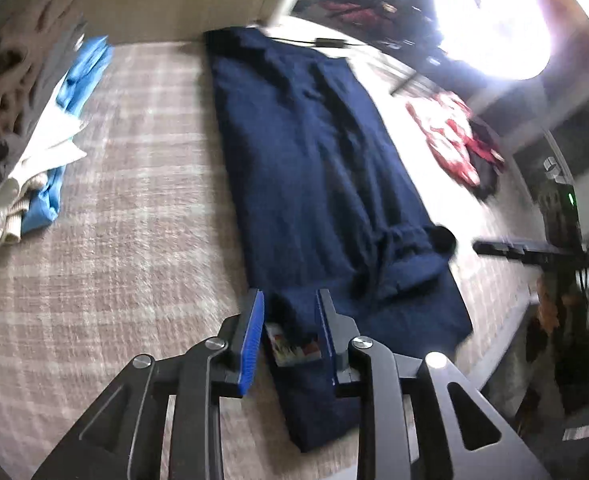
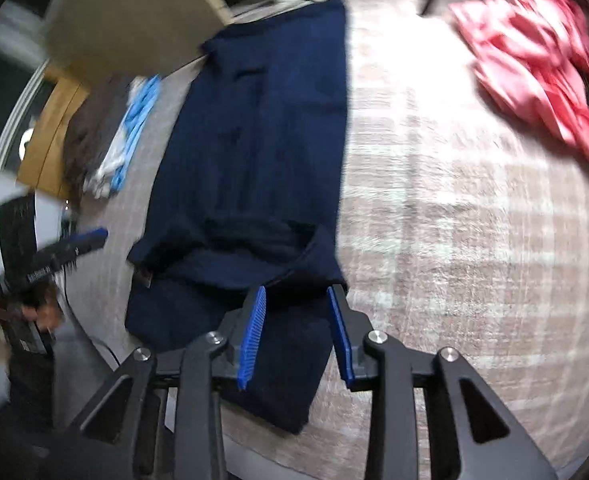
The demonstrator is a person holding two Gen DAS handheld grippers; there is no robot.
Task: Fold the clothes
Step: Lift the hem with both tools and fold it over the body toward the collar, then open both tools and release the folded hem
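Observation:
A navy garment (image 1: 314, 152) lies flat and lengthwise on the plaid cover (image 1: 134, 220), folded into a long strip with its near end doubled over. My left gripper (image 1: 290, 308) hovers over that near end, its blue pads apart. Navy cloth and a small sewn label (image 1: 292, 348) show in the gap, and neither pad presses on them. In the right wrist view the same garment (image 2: 262, 128) stretches away, and my right gripper (image 2: 296, 300) is open above its near right corner. Both views are blurred. The other gripper (image 1: 530, 250) shows at the right edge.
A heap of beige, grey, white and bright blue clothes (image 1: 34, 140) sits at the left. A red and white garment (image 1: 454, 144) lies crumpled at the right, pink in the right wrist view (image 2: 534, 72). The bed edge runs near the garment's near end.

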